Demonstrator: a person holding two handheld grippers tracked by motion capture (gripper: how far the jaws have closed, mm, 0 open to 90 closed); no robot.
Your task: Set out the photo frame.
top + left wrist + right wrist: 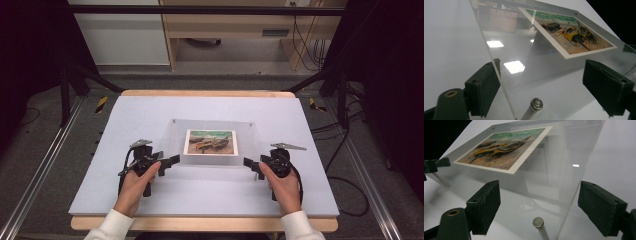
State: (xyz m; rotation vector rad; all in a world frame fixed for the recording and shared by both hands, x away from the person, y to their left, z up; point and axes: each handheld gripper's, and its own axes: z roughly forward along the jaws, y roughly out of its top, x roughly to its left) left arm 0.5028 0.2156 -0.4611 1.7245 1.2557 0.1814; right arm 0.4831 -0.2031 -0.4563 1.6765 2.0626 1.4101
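While jaws gape — acrylic frame (210,142) rests flat

A pale grey mat (150,115) covers a wooden table (200,223) — its edge shows at front and back. Behind stands light wooden furniture (235,25) with black cables (305,45) hanging at its right — dark carpet (45,150) and metal rails (40,170) flank the table.

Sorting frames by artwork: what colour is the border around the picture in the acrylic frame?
White, around a painting of beached boats; clearest in the left gripper view.
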